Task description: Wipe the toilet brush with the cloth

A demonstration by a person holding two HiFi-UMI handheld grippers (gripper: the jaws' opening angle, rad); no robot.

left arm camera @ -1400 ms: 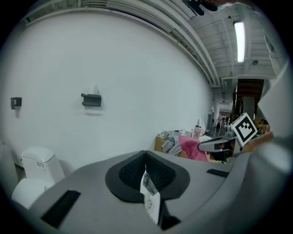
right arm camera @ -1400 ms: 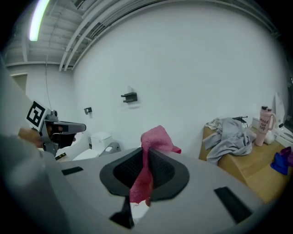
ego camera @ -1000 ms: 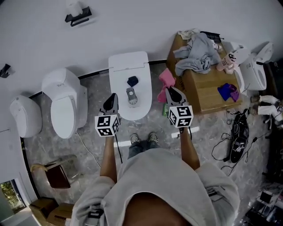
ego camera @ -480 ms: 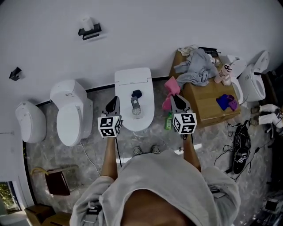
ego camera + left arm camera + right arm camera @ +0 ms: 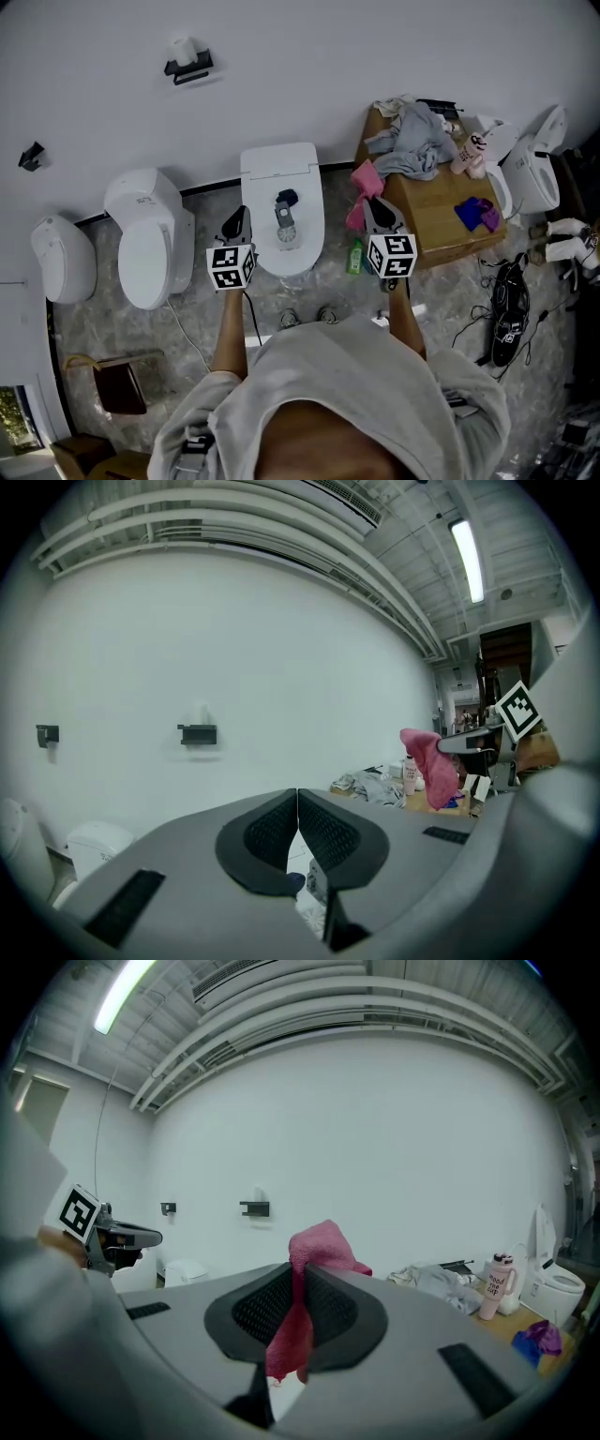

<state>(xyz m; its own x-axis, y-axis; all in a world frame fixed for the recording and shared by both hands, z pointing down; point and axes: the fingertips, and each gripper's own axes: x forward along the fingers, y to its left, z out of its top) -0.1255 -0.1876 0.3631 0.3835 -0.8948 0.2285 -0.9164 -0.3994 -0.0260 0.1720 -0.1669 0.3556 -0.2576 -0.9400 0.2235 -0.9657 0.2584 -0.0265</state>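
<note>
Right gripper view: right tongs [image 5: 300,1277] pinching pink cloth [image 5: 320,1241]; left tongs [image 5: 298,795] pressed together, empty; pink bottle [image 5: 494,1288] with illegible lettering.

The cloth [image 5: 366,178] is pink, the toilet [image 5: 258,183] white, the floor [image 5: 187,314] mottled grey, the box [image 5: 436,220] brown.

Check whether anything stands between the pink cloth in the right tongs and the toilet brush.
Nothing visible does. The pink cloth is clamped in the right tongs, to the right of the toilet brush lying on the closed toilet lid; only open air lies between.
</note>
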